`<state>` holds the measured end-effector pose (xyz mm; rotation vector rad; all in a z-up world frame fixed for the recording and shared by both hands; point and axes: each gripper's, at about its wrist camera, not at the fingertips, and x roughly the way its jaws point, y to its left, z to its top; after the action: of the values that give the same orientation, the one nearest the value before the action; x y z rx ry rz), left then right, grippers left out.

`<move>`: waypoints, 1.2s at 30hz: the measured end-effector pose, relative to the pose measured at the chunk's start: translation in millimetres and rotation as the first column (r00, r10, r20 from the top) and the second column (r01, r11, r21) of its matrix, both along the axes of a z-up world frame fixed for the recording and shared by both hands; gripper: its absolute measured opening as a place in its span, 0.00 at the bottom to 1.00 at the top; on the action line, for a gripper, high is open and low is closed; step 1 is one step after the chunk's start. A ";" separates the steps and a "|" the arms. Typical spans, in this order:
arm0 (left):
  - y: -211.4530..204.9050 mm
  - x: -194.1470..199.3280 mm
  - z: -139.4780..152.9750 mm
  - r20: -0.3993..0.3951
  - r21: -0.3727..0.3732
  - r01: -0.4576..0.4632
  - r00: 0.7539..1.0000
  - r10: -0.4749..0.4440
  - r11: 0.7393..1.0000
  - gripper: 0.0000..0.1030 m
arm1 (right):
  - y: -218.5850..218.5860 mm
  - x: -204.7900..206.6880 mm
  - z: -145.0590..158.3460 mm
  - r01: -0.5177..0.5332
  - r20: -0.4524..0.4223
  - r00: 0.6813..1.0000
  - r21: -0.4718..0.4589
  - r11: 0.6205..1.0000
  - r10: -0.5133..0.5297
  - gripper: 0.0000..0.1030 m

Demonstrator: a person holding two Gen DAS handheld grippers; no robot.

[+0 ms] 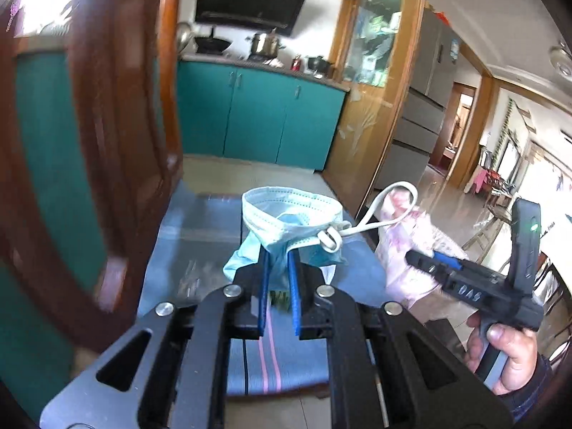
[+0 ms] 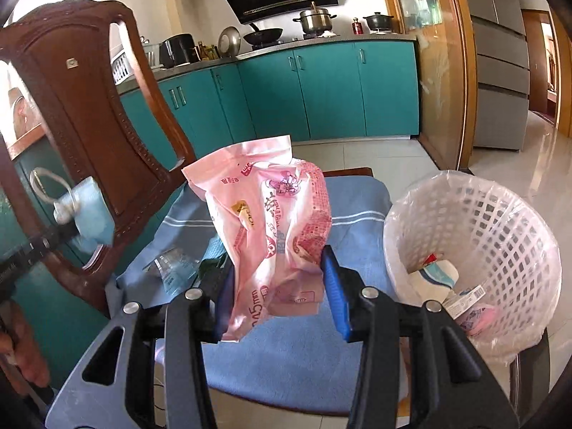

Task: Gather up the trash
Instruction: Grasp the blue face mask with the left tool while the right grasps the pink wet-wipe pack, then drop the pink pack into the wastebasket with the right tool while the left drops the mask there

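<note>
Left gripper (image 1: 278, 268) was clamped on a blue surgical mask (image 1: 286, 225), held above the blue chair cushion (image 1: 200, 236); right gripper (image 2: 279, 286) pinched a crumpled pink wrapper bag (image 2: 271, 228), lifted off the cushion; white mesh trash basket (image 2: 500, 228) sat just right of the right gripper, some trash inside
</note>
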<state>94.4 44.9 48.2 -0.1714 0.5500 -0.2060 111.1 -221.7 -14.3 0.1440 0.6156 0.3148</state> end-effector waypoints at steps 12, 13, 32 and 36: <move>-7.7 3.9 -25.0 -0.076 0.057 -0.009 0.997 0.014 0.998 0.11 | 18.7 -7.1 -3.0 -0.051 -0.014 0.999 -0.044 0.998 0.051 0.44; -7.6 4.8 -25.9 -0.079 0.059 -0.012 0.997 0.017 0.998 0.11 | 18.7 -7.1 -3.1 -0.052 -0.015 0.999 -0.046 0.998 0.052 0.44; -15.1 5.8 -25.9 -0.084 0.077 -0.018 0.996 0.024 0.997 0.11 | 25.1 -6.4 -6.0 -0.070 -0.032 0.997 -0.060 0.996 0.068 0.44; -14.7 5.9 -25.1 -0.081 0.077 -0.020 0.996 0.026 0.997 0.11 | 18.8 -6.4 -2.0 -0.037 -0.005 0.999 -0.052 0.998 0.037 0.44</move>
<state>100.2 30.2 23.1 -0.1128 0.6360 -0.1558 104.6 -202.8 -16.3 0.0833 0.6302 0.3340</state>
